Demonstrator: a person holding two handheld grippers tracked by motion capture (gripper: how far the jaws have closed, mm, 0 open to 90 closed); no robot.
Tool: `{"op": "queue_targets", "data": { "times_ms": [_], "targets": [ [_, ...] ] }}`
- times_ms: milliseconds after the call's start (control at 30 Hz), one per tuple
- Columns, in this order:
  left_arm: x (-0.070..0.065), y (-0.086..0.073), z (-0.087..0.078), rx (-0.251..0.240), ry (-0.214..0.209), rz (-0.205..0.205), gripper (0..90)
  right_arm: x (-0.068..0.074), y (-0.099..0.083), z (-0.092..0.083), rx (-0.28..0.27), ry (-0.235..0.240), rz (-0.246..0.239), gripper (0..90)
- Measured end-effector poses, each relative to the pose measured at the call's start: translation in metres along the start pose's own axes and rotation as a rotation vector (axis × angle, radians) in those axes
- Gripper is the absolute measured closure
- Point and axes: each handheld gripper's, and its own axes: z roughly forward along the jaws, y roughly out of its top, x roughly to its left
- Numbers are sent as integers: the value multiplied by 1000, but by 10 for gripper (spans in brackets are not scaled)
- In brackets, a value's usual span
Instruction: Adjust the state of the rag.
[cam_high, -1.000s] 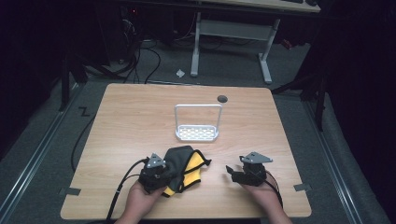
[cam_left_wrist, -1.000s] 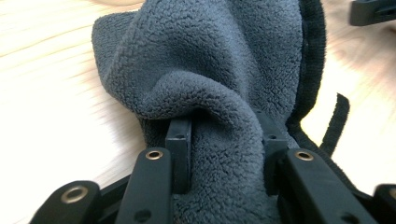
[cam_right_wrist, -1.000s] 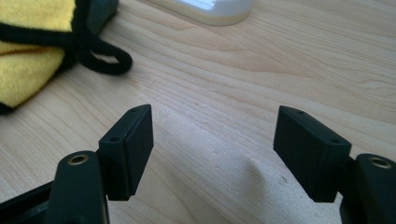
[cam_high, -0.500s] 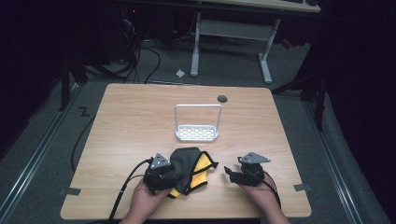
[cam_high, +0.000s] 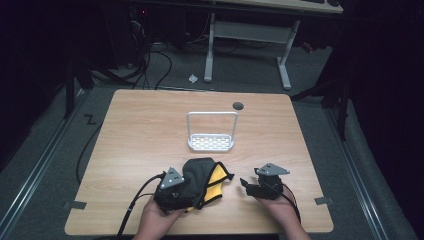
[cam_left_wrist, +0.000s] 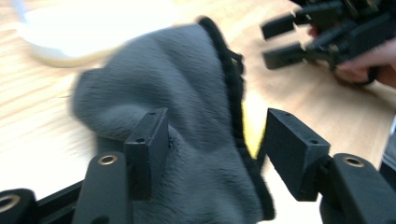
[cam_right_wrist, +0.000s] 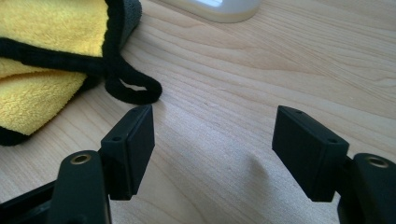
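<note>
At near edge of surface (cam_high: 150, 130), grey-yellow cloth (cam_high: 202, 175) lies bunched. Left tool (cam_left_wrist: 212, 140) jaws just opened, wide, cloth between, unpressed. Right tool (cam_high: 246, 184) wide, empty. Step: folding, likely mid-regrip. Next: pinch hem.

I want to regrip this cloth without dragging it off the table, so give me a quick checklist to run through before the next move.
1. Left gripper released: ok. Its jaws have just been opening and stand apart, the grey and yellow plush cloth with black trim between them, the pads not pressing.
2. Right gripper free: ok. Jaws open over bare wood, nothing between them.
3. Cloth's black loop reachable: ok. It lies flat just ahead of the right gripper.
4. Cloth fully on the light wooden table: ok, though near the front edge.
5. White perforated rack with a wire handle out of the way: ok, apart from the cloth.
</note>
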Motion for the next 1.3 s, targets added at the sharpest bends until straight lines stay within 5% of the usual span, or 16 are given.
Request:
{"op": "queue_targets", "data": {
  "times_ms": [100,500,700,1000,1300],
  "targets": [
    [-6,-3,11,45,8,26,412,1,1,0,-2,10,-6,304],
    [-21,-11,24,94,115,134,324,20,5,-1,-24,78,-15,320],
    [-28,-17,31,109,195,224,389,35,9,1,-23,111,-42,297],
    [-3,-16,18,55,146,70,793,56,14,-2,-27,156,-105,294],
    [5,-13,12,26,130,31,815,74,13,4,-3,202,-156,364]
  ]
}}
